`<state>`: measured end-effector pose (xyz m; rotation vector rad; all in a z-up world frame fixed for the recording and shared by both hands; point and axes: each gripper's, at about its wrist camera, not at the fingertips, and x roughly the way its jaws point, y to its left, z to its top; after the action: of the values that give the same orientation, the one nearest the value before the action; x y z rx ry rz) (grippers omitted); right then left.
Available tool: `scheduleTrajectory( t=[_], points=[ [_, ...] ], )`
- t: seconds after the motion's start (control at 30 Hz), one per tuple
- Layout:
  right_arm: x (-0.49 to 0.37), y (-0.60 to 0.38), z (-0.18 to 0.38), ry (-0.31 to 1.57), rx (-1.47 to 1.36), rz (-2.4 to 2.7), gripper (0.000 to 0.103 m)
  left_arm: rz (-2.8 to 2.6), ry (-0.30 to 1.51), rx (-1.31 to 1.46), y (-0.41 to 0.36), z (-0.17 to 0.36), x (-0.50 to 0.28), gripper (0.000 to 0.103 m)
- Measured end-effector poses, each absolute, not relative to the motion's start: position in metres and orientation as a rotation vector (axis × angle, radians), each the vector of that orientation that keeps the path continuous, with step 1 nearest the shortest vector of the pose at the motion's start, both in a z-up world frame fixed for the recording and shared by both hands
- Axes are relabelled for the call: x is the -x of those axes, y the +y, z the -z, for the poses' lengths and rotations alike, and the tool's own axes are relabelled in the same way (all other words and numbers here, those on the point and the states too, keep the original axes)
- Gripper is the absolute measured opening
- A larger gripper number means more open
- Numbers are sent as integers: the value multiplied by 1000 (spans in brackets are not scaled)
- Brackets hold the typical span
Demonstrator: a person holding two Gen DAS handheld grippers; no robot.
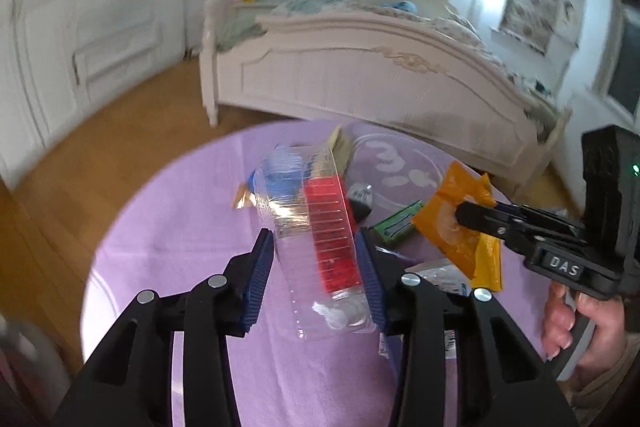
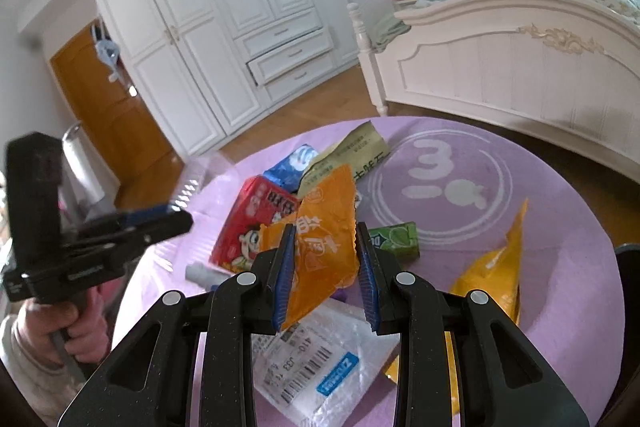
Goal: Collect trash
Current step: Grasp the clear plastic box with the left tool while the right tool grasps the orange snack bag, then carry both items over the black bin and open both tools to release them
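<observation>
A clear plastic bottle point(image 1: 320, 211) with a red label sits between the blue pads of my left gripper point(image 1: 314, 239), which is shut on it above the round purple mat point(image 1: 172, 235). My right gripper point(image 2: 326, 229) is shut on an orange snack wrapper point(image 2: 326, 195), also held up over the mat. The left wrist view shows the right gripper point(image 1: 464, 213) from the side, pinching that orange wrapper point(image 1: 452, 227), with a person's hand point(image 1: 568, 319) on its handle. In the right wrist view the left gripper point(image 2: 176, 215) is at the left; the bottle there is only a blur.
Loose trash lies on the mat point(image 2: 560, 211): a red carton point(image 2: 248, 223), a blue packet point(image 2: 292, 163), a beige wrapper point(image 2: 352, 151), a green box point(image 2: 394, 239), a yellow bag point(image 2: 496, 263) and a white bubble mailer point(image 2: 316, 359). A white bed point(image 2: 520, 67) stands behind, a wardrobe point(image 2: 224, 19) to the left.
</observation>
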<state>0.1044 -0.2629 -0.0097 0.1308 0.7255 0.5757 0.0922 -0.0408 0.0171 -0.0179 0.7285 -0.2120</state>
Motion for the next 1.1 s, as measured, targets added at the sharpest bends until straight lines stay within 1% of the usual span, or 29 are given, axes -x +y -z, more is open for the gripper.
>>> scheduleTrajectory(
  t=[0.1,0.27,0.57,0.77,1.1],
  points=[
    [-100,-268,7,711,-144,-570,30,212,700,-22,-48,-29,-93,41],
    [-96,-289,3,689,-179,-548,30,223,651,-16,-47,-52,-93,41],
    [-93,-334,-8,643,-255,-500,30,311,588,-12,-72,-85,-94,41],
    [-90,-380,-10,618,-307,-428,30,457,600,20,-116,-80,-102,41],
    [-78,-493,2,590,-392,-212,30,723,679,62,-219,-45,-130,41]
  ],
)
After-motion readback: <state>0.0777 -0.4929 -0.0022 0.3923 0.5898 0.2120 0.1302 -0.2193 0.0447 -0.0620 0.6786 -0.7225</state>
